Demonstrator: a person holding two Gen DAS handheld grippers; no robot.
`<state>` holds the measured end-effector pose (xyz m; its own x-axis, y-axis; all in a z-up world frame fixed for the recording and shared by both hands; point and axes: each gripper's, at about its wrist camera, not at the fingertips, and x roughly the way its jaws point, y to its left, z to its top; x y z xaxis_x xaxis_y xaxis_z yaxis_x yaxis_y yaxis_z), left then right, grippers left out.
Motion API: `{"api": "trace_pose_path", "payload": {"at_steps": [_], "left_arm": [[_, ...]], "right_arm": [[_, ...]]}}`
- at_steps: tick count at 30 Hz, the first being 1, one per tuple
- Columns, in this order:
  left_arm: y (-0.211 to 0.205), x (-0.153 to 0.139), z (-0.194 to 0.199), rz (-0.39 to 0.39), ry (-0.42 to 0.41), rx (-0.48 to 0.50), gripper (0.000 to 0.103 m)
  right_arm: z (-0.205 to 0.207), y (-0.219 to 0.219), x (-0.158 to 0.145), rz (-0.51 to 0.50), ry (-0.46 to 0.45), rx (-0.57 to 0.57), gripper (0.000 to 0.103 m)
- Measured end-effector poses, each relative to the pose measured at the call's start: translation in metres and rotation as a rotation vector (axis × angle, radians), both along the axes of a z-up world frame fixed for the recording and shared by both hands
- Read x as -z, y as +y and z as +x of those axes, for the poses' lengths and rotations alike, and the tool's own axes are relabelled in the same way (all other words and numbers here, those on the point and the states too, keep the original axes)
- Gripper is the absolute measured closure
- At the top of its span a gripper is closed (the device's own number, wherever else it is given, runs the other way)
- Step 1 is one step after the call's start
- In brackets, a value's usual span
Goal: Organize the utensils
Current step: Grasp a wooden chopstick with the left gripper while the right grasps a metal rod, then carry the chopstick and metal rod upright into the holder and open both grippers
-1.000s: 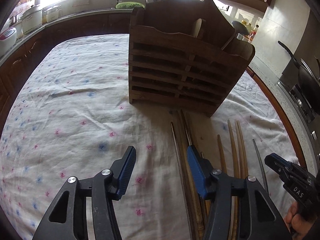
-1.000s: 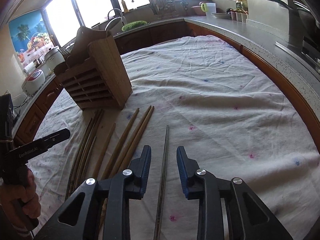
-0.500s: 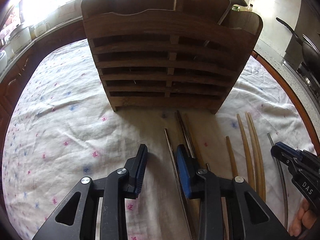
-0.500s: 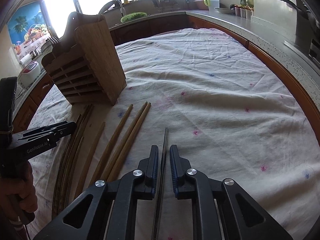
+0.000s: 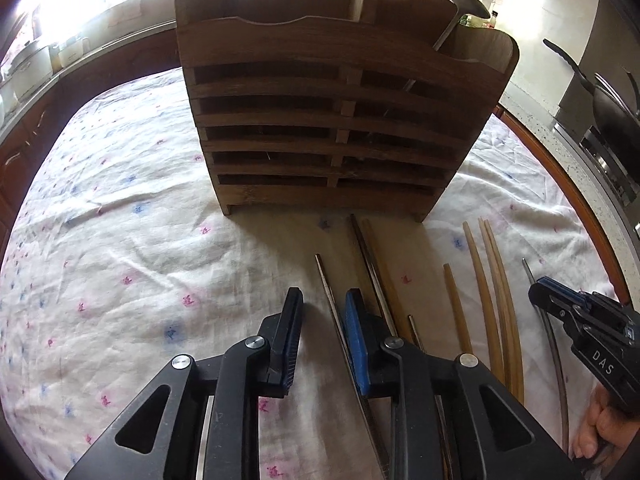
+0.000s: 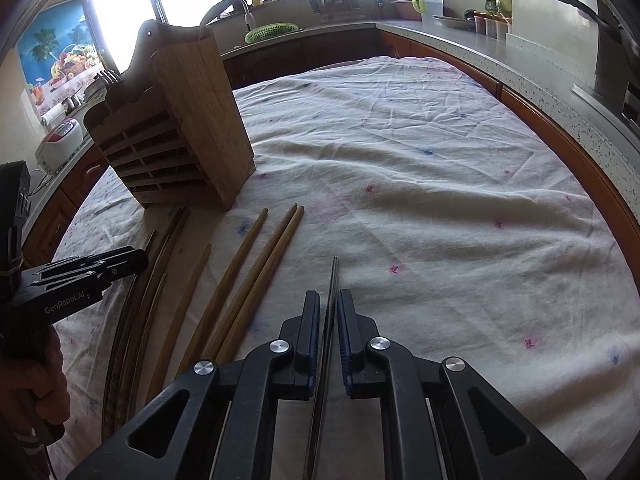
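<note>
- Our right gripper (image 6: 329, 312) closes around a metal chopstick (image 6: 333, 276) lying on the tablecloth (image 6: 440, 200).
- Our left gripper (image 5: 322, 320) is half open above a dark chopstick (image 5: 326, 284).
- The wooden holder (image 5: 332, 120) stands just behind.

**Open cloth right, holder blocking ahead**

Wide bare tablecloth (image 6: 440, 200) stretching right of the metal chopstick (image 6: 333, 280). Left, rows of wooden chopsticks (image 6: 244, 276) crowding the cloth. Ahead, slatted wooden holder (image 5: 332, 120) barring the way.
</note>
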<state>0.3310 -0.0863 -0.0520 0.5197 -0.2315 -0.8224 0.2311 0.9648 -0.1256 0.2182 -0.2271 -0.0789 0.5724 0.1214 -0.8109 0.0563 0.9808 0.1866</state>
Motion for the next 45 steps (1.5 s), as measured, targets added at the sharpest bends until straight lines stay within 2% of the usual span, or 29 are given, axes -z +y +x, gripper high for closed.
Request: {"api": "trace_pose_path", "payload": {"at_steps": [3,5,6,7,10,15,22,27,36,45], "left_arm": [[-0.009,0.000,0.004,0.042,-0.014,0.008,0.082],[-0.016,0.000,0.003,0.080,-0.033,0.024,0.086],[-0.019,0.001,0.003,0.085,-0.041,0.035,0.091],[-0.022,0.002,0.003,0.083,-0.042,0.042,0.096],[-0.021,0.003,0.003,0.064,-0.027,0.044,0.099],[-0.007,-0.006,-0.015,-0.014,-0.026,0.037,0.100],[0.022,-0.053,-0.062,-0.166,-0.129,0.021,0.100],[0.053,-0.093,-0.101,-0.237,-0.214,0.009,0.100],[0.101,-0.138,-0.145,-0.289,-0.301,-0.020,0.100],[0.112,-0.156,-0.154,-0.310,-0.347,-0.027,0.100]], "right_arm": [[0.002,0.002,0.000,-0.009,-0.002,-0.006,0.094],[0.003,0.003,0.000,-0.016,-0.006,-0.009,0.093],[0.004,0.004,0.000,-0.021,-0.009,-0.011,0.093],[0.005,0.006,0.001,-0.028,-0.012,-0.012,0.093],[0.006,0.008,0.000,-0.051,-0.009,-0.012,0.097],[-0.001,0.005,-0.006,0.018,-0.011,-0.008,0.099],[-0.030,0.010,-0.055,0.078,-0.128,-0.035,0.099],[-0.045,0.014,-0.100,0.100,-0.236,-0.058,0.099],[-0.059,0.020,-0.158,0.124,-0.377,-0.089,0.099],[-0.056,0.025,-0.178,0.126,-0.430,-0.088,0.099]]}}
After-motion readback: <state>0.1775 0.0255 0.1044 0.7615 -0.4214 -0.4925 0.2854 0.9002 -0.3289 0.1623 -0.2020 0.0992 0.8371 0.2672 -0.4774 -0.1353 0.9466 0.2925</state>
